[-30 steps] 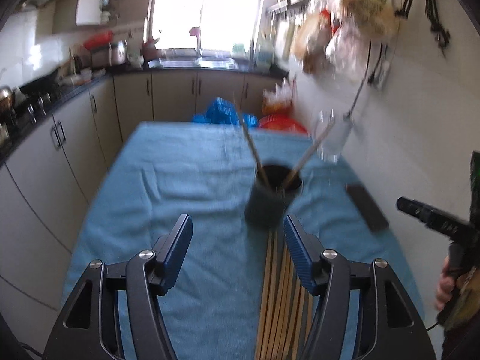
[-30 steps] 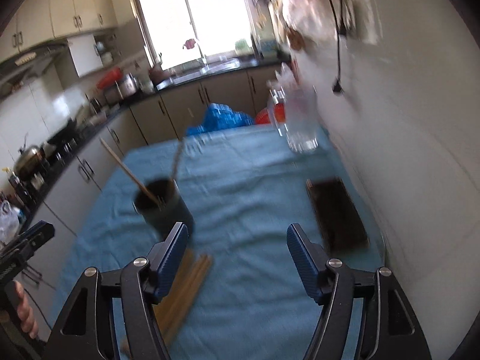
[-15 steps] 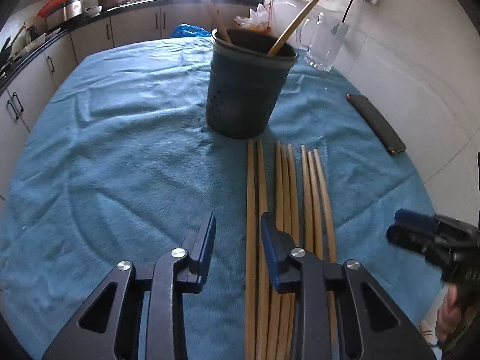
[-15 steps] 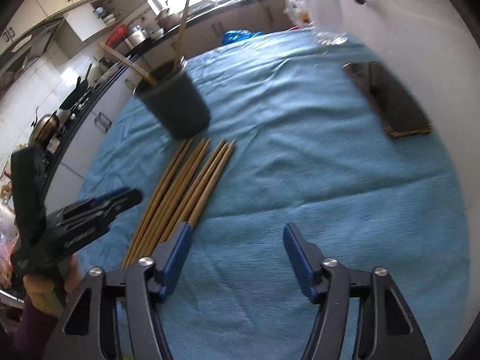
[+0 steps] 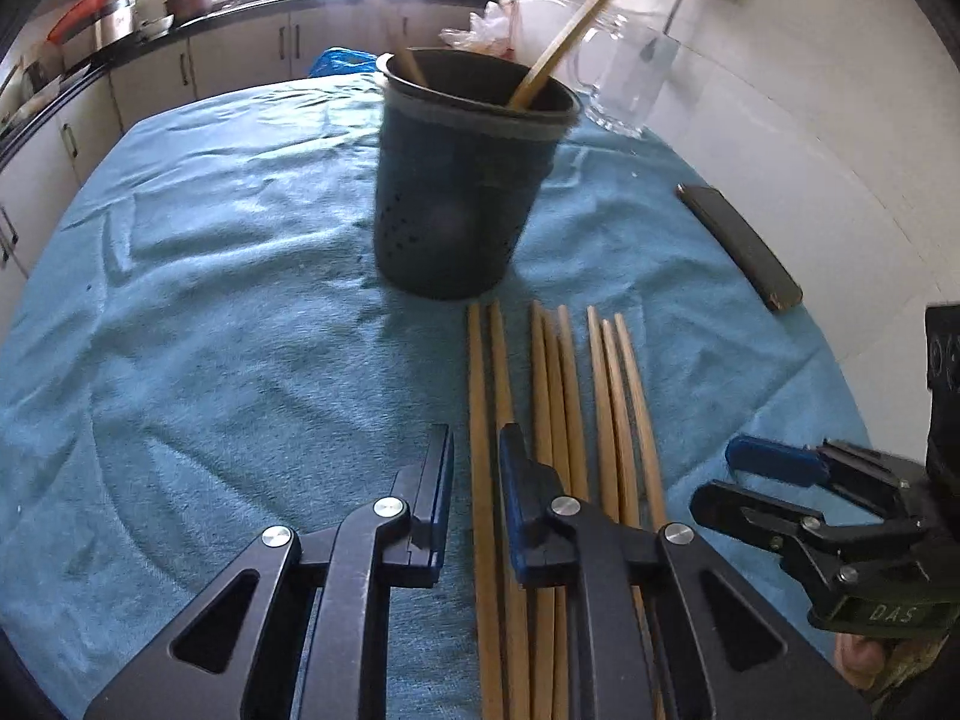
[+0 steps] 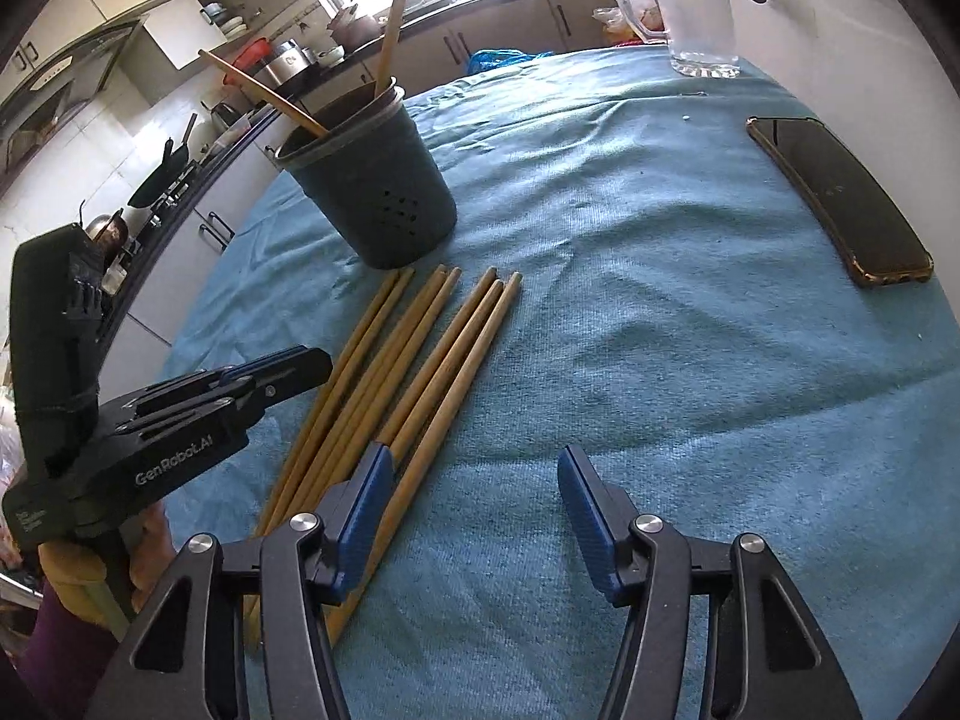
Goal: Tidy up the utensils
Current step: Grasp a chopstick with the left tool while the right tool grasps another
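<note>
Left gripper [image 5: 475, 462] jaws just closing around leftmost wooden chopstick [image 5: 480, 420], contact unclear, right gripper [image 6: 474, 480] released over blue towel [image 6: 660, 330], dark perforated cup [image 5: 462, 192] beyond.

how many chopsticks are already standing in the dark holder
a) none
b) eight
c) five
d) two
d: two chopsticks lean out of the dark perforated utensil holder, one slanting off to the side and one nearly upright, while the other chopsticks lie flat on the blue towel in front of it.
</note>
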Tool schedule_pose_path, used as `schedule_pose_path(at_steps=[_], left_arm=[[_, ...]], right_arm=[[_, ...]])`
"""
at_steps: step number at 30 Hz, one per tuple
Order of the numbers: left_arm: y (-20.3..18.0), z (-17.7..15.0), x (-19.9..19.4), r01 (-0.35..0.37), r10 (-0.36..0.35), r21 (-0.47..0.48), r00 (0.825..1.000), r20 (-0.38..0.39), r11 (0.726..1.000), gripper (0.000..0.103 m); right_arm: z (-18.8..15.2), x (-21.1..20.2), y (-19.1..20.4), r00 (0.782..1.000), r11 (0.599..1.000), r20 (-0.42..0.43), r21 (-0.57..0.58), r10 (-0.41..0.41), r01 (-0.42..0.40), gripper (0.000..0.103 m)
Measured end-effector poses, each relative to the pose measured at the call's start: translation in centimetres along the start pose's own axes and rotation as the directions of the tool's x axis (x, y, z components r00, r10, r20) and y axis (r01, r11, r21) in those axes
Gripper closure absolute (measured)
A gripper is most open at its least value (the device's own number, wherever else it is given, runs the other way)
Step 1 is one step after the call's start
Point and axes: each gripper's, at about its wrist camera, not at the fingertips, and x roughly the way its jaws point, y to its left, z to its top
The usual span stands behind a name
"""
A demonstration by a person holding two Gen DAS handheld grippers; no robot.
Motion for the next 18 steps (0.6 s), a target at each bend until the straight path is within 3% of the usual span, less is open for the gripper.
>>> schedule_pose_path(at_steps=[4,6,12,18], left_arm=[[-1.0,0.1,0.4,-0.076,0.076,0.070,0.997,0.011,0.995,0.091],[-1.0,0.4,0.8,-0.088,0.089,0.069,0.996,-0.008,0.994,0.098],[-0.5,0.3,0.6,-0.145,0.146,0.050,0.989,-0.026,0.988,0.098],[2.5,-0.8,-0.7,-0.090,0.087,-0.069,0.995,-0.046,0.994,0.098]], right_arm=[[0.0,0.5,0.0,1.000,1.000,0.008,0.004,-0.007,0.006,0.041],[0.0,0.6,0.1,1.000,1.000,0.010,-0.004,-0.015,0.015,0.041],[0.0,1.0,1.4,0.998,0.997,0.002,-0.060,-0.057,0.057,0.053],[0.1,1.9,2.8,0.992,0.985,0.008,-0.121,-0.124,0.124,0.060]])
